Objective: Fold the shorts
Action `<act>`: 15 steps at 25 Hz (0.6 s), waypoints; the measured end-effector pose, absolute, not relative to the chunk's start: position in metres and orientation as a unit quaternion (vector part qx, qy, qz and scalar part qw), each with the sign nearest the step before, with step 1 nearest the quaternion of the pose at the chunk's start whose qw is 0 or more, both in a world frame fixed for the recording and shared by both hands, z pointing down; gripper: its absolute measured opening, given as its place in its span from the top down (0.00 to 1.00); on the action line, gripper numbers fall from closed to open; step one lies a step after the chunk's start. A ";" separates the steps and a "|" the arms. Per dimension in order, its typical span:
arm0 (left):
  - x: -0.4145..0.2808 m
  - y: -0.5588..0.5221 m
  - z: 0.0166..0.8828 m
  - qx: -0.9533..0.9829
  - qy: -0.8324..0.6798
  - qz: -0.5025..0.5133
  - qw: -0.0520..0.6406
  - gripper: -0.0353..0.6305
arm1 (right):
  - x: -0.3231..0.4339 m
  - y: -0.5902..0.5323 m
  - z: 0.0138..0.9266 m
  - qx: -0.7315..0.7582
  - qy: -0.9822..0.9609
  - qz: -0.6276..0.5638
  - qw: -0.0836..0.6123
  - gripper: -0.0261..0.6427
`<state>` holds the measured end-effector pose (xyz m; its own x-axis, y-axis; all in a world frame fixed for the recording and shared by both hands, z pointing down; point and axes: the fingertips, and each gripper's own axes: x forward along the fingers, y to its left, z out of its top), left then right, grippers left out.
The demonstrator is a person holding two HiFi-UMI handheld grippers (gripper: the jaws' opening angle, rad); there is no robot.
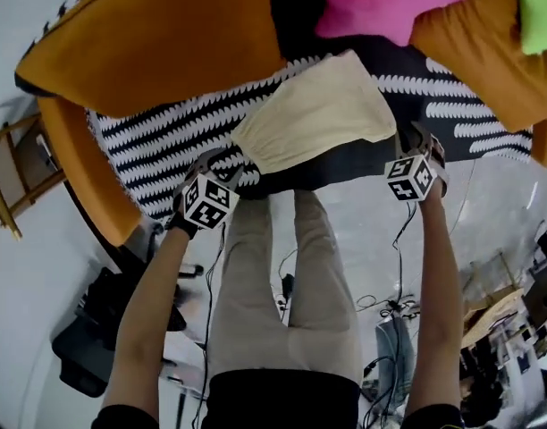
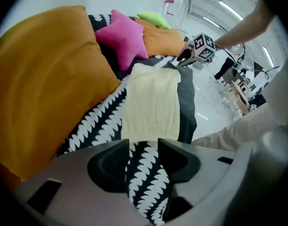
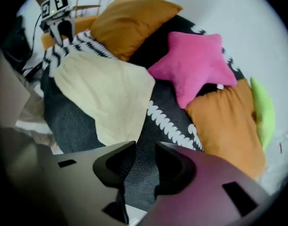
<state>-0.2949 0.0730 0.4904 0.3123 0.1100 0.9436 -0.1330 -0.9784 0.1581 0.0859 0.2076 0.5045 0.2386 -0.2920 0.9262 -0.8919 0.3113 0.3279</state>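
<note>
Cream fabric shorts (image 1: 318,114) are found folded on the black-and-white patterned blanket (image 1: 157,146); left claw (image 2: 143,144) and right claw (image 3: 145,146) are held parted, empty. Unpressed, the fold could spring open.

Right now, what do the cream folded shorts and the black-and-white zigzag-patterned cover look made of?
Cream folded shorts: soft matte fabric, likely cotton; fine gathers at the elastic-looking waistband.
Black-and-white zigzag-patterned cover: matte woven textile, probably; coarse weave shows on its dark part in the right gripper view.
</note>
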 end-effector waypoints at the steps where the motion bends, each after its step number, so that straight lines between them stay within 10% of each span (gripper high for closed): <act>1: -0.285 0.066 0.481 0.807 0.008 0.584 0.087 0.64 | 0.086 0.209 0.498 0.568 -0.546 0.273 0.551 0.74; 9: -0.159 0.046 0.449 0.785 0.299 0.512 -0.178 0.63 | -0.012 0.196 0.468 0.693 -0.524 0.349 0.352 0.78; 15: -0.096 0.065 0.503 0.669 0.464 0.478 -0.328 0.64 | -0.080 0.154 0.490 0.683 -0.543 0.365 0.325 0.72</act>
